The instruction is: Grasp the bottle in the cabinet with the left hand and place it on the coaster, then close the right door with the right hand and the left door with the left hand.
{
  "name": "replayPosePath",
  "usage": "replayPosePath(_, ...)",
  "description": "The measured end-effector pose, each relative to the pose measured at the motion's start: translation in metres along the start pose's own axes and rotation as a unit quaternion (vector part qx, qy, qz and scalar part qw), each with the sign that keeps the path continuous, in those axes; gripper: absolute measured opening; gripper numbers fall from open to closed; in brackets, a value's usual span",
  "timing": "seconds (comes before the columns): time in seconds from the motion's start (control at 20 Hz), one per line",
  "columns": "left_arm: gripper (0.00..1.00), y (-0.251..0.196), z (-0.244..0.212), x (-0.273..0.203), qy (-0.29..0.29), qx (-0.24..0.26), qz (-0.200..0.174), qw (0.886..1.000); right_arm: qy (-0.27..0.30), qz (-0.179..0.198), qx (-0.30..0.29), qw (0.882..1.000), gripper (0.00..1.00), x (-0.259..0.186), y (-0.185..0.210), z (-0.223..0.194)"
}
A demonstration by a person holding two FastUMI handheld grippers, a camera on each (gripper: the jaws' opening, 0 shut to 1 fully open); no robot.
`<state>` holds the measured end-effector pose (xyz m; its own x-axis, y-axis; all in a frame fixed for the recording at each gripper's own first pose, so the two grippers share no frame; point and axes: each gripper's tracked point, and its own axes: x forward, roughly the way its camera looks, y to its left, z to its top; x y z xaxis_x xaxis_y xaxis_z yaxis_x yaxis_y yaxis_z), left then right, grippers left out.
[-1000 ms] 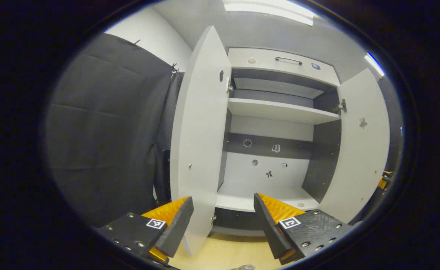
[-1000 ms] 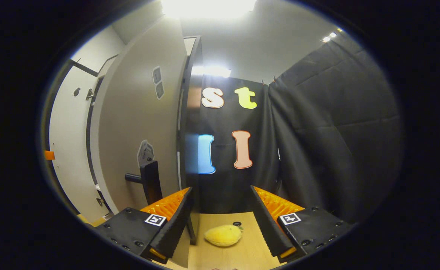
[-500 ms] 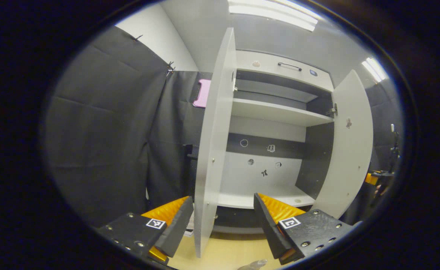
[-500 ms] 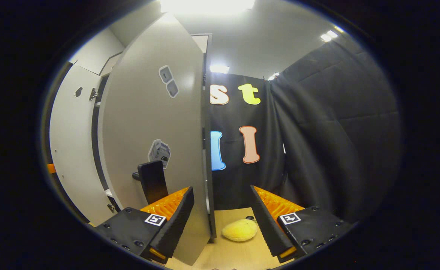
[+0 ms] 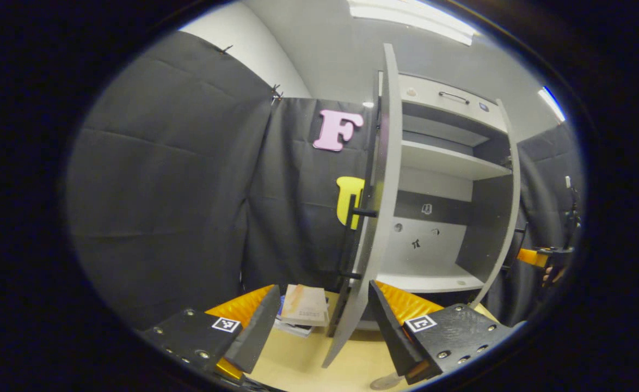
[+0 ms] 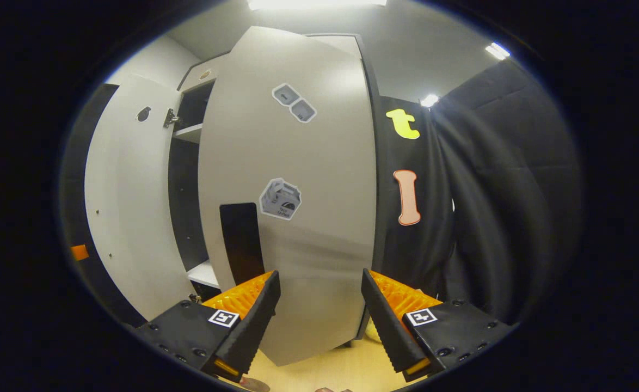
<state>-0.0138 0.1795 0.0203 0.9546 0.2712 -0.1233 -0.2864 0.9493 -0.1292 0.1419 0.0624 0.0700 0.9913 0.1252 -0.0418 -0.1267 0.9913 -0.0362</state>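
Since a second ago, both doors have swung across our views. We see the left door (image 5: 376, 218) nearly edge-on in the left gripper view, with its black handle (image 5: 352, 239) toward the cloth wall, and its lower edge falls between the spread fingers of our left gripper (image 5: 324, 321), which holds nothing. The right door (image 6: 298, 218) now shows us its broad outer face in the right gripper view, above the wide-open, empty right gripper (image 6: 319, 313); we cannot tell whether they touch. Its dark handle (image 6: 241, 239) sits above the left finger. Behind the left door we see the cabinet (image 5: 444, 179) shelves, and books (image 5: 304, 310) near the desk's (image 5: 298, 359) back edge.
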Motion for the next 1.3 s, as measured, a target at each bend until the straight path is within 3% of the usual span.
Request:
replayPosePath(0.05, 0.98, 0.011, -0.004, -0.003, 0.002, -0.003, 0.007, 1.000, 0.002, 0.002, 0.001, 1.000, 0.95, -0.001, 0.005, -0.002)
replayPosePath(0.2, 0.98, 0.049, -0.009, 0.001, 0.008, -0.012, 0.019, 1.000, 0.004, -0.008, -0.011, 1.000, 0.92, -0.003, 0.016, -0.002)
replayPosePath(0.25, 0.93, 0.057, -0.010, 0.006, 0.010, -0.013, 0.018, 1.000, 0.001, -0.011, -0.012, 1.000, 0.95, -0.003, 0.019, 0.000)
replayPosePath(0.3, 0.96, 0.064, -0.008, 0.011, 0.011, -0.014, 0.012, 1.000, -0.002, -0.016, -0.012, 1.000, 0.91, -0.004, 0.021, 0.000)
replayPosePath(0.35, 0.98, 0.070, -0.006, 0.017, 0.011, -0.014, 0.006, 1.000, -0.005, -0.022, -0.012, 1.000, 0.95, -0.005, 0.024, 0.001)
replayPosePath(0.6, 0.89, 0.092, 0.021, 0.057, 0.006, -0.005, -0.030, 1.000, -0.002, -0.026, -0.014, 1.000, 0.96, -0.012, 0.047, -0.009)
replayPosePath(0.65, 0.98, 0.093, 0.026, 0.065, 0.001, 0.002, -0.037, 0.999, 0.001, -0.027, -0.015, 1.000, 0.92, -0.014, 0.050, -0.012)
replayPosePath(0.7, 0.93, 0.092, 0.033, 0.074, -0.003, 0.009, -0.046, 0.999, 0.005, -0.029, -0.016, 0.999, 0.96, -0.017, 0.052, -0.016)
replayPosePath(0.75, 0.89, 0.089, 0.040, 0.081, -0.007, 0.014, -0.055, 0.998, 0.008, -0.031, -0.015, 0.999, 0.92, -0.020, 0.054, -0.019)
replayPosePath(0.8, 0.98, 0.085, 0.046, 0.088, -0.012, 0.016, -0.065, 0.998, 0.010, -0.032, -0.013, 0.999, 0.92, -0.023, 0.055, -0.021)
replayPosePath(0.85, 0.93, 0.080, 0.051, 0.096, -0.016, 0.016, -0.075, 0.997, 0.011, -0.035, -0.012, 0.999, 0.95, -0.027, 0.056, -0.022)
replayPosePath(0.9, 0.98, 0.075, 0.054, 0.100, -0.019, 0.015, -0.086, 0.996, 0.011, -0.039, -0.011, 0.999, 0.95, -0.030, 0.055, -0.023)
replayPosePath(0.95, 0.93, 0.070, 0.057, 0.106, -0.021, 0.013, -0.097, 0.995, 0.010, -0.043, -0.009, 0.999, 0.95, -0.033, 0.054, -0.023)
replayPosePath(1.0, 0.98, 0.063, 0.060, 0.111, -0.022, 0.013, -0.107, 0.994, 0.009, -0.047, -0.007, 0.999, 0.95, -0.034, 0.052, -0.023)
replayPosePath(1.2, 0.98, 0.031, 0.062, 0.125, -0.021, 0.027, -0.142, 0.989, 0.009, -0.061, 0.000, 0.998, 0.92, -0.041, 0.040, -0.022)
replayPosePath(1.3, 0.98, 0.010, 0.061, 0.136, -0.018, 0.043, -0.157, 0.987, 0.006, -0.068, 0.003, 0.998, 0.96, -0.045, 0.031, -0.021)
